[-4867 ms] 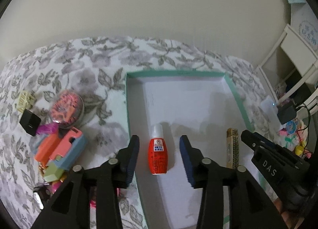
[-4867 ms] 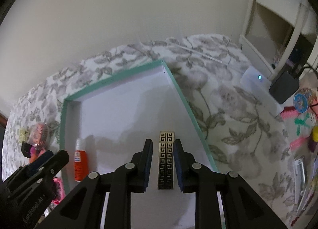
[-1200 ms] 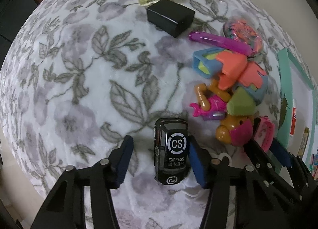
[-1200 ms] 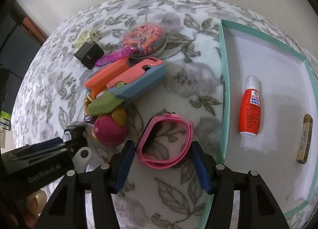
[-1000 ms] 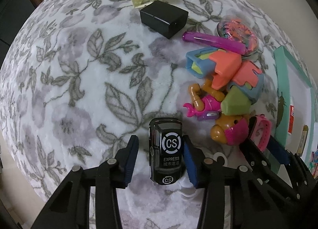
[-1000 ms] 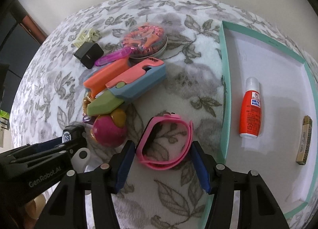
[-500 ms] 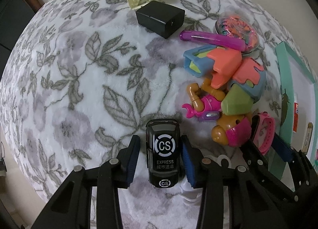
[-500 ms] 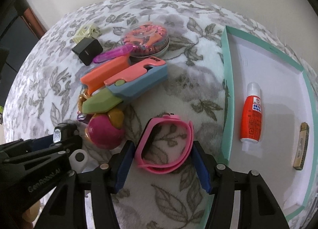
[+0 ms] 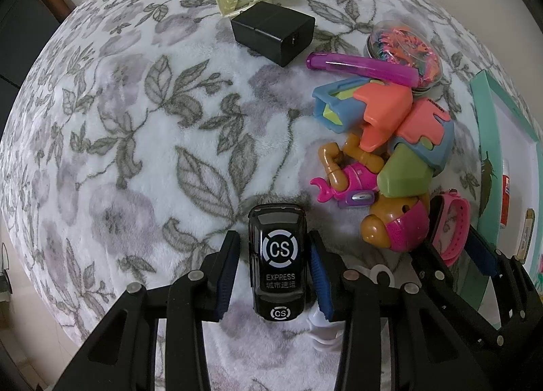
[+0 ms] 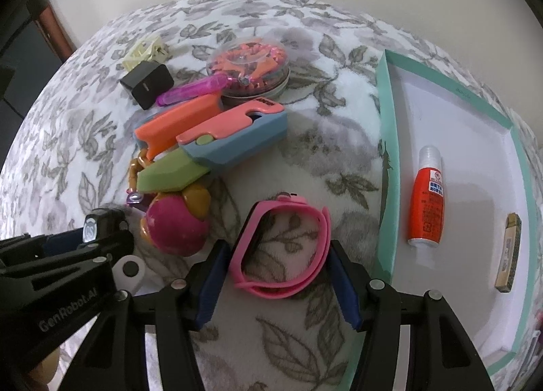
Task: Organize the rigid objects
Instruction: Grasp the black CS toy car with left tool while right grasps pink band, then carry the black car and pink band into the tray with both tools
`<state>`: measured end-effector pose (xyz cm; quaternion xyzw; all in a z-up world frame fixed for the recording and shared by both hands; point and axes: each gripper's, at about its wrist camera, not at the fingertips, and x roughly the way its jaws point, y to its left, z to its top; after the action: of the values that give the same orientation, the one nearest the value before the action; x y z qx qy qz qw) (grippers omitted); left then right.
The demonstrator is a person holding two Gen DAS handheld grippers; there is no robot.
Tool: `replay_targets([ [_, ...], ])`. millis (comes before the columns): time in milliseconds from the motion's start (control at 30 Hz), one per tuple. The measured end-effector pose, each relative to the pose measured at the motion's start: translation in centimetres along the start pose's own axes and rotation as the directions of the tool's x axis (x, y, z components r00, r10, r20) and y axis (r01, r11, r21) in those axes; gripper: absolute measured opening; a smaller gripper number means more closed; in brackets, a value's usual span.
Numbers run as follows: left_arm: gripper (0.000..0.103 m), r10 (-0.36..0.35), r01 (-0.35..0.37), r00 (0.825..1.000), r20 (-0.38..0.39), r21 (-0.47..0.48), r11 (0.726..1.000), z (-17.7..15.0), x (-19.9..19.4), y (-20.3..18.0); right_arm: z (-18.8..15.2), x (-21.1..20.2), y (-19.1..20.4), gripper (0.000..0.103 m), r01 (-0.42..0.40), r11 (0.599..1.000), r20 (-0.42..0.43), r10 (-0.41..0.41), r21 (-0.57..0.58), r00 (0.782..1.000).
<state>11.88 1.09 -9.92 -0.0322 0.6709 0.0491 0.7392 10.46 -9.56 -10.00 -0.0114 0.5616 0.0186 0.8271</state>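
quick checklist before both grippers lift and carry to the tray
1. Toy car centred between left gripper pads: ok; jaws have just been closing.
2. Left pads pressing on the car: cannot tell; thin gaps seem to remain.
3. Pink band between right gripper pads: ok.
4. Right pads pressing on the band: not ok; jaws stand open beside it.
5. Free floor in tray beside bottle and gold bar: ok.
6. White piece beside the car clear of the left pad: cannot tell.

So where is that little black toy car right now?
The black toy car lies on the flowered cloth between the left gripper fingers, low in the left wrist view, left of the toy pile.
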Motion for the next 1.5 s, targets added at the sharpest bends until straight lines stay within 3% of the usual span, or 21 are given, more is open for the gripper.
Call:
replay_targets([
  [67, 0.035, -0.011, 0.011, 1.000, -0.001, -0.002, 1.000, 0.1, 0.0, 0.2, 0.1, 0.0, -0.3, 0.061, -0.009, 1.000, -0.002, 0.009, 0.008, 1.000],
  [367, 0.035, -0.067, 0.067, 0.998, 0.005, -0.045, 0.997, 0.9, -1.3, 2.1, 0.9, -1.0, -1.9, 0.060, -0.061, 0.996, -0.014, 0.062, 0.059, 0.998],
  [667, 0.035, -0.106, 0.114, 0.981, 0.161, -0.042, 0.993, 1.6, -8.1, 3.4, 2.2, -6.4, -3.7, 0.060, -0.105, 0.992, 0.111, 0.096, 0.076, 0.989],
  [900, 0.035, -0.195, 0.189, 0.947, 0.256, 0.046, 0.981, 0.7, -12.6, -0.6, 2.6, -11.8, -6.8, 0.060, -0.097, 0.989, 0.222, 0.071, 0.108, 0.972],
  [1100, 0.035, -0.289, 0.263, 0.916, 0.277, 0.128, 0.956, -0.3, -14.1, -4.5, 2.0, -14.4, -10.7, 0.060, -0.046, 0.985, 0.264, 0.001, 0.167, 0.965],
  [1367, 0.035, -0.336, 0.282, 0.908, 0.249, 0.228, 0.932, -1.6, -14.1, -9.1, 0.6, -16.5, -16.2, 0.060, 0.060, 0.970, 0.262, -0.124, 0.237, 0.957],
  [1500, 0.035, -0.338, 0.271, 0.914, 0.223, 0.283, 0.920, -2.4, -13.5, -11.4, 0.0, -16.4, -18.5, 0.060, 0.072, 0.960, 0.235, -0.138, 0.269, 0.962],
])
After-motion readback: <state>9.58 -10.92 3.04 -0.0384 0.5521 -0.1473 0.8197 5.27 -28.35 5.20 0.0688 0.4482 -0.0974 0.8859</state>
